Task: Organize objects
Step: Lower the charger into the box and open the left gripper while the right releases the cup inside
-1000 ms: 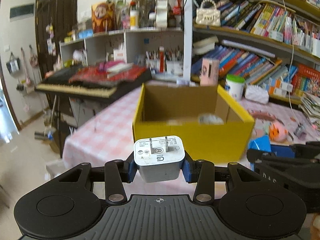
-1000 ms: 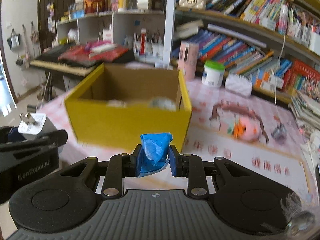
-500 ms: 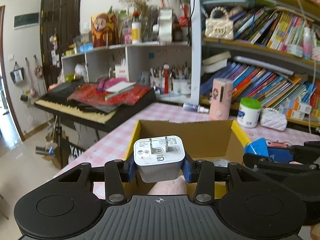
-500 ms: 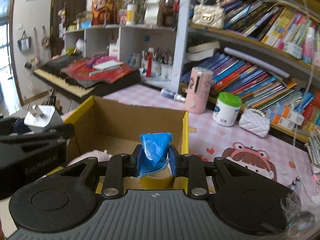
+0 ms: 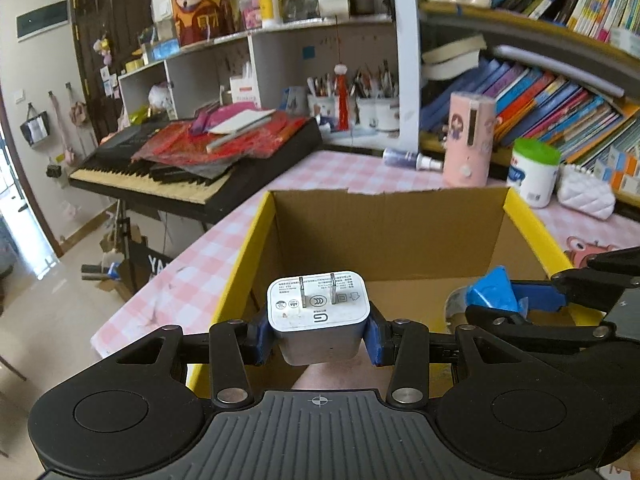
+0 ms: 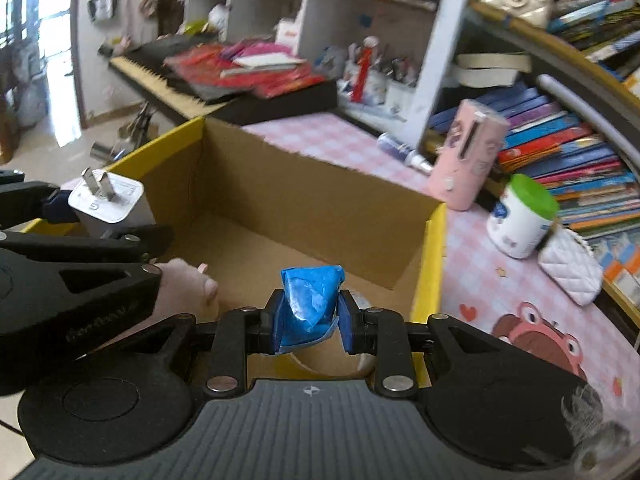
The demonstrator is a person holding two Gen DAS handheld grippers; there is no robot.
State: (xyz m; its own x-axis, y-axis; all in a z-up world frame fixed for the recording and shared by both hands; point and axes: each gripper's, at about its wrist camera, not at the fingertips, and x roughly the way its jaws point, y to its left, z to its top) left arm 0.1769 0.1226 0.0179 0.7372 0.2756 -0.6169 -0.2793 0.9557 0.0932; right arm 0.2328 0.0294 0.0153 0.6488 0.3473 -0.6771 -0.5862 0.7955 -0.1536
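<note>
My left gripper (image 5: pixel 318 338) is shut on a white charger plug (image 5: pixel 318 312), prongs facing away, held above the near wall of the yellow cardboard box (image 5: pixel 528 216). My right gripper (image 6: pixel 311 326) is shut on a crumpled blue packet (image 6: pixel 310 302), above the box's near right part. The charger (image 6: pixel 106 202) and the left gripper show at the left of the right wrist view, and the blue packet (image 5: pixel 492 290) at the right of the left wrist view. A pink soft object (image 6: pixel 188 292) lies inside the box (image 6: pixel 434 248).
The box stands on a pink checked table (image 5: pixel 352 168). Behind it are a pink tube (image 5: pixel 468 144), a green-lidded white jar (image 5: pixel 532 172), a small spray bottle (image 5: pixel 412 159) and a white quilted pouch (image 5: pixel 584 196). Bookshelves stand at the right, a keyboard piano (image 5: pixel 172 176) at the left.
Both grippers have moved forward and up, from in front of the box to above its open top. Each still holds its object.
</note>
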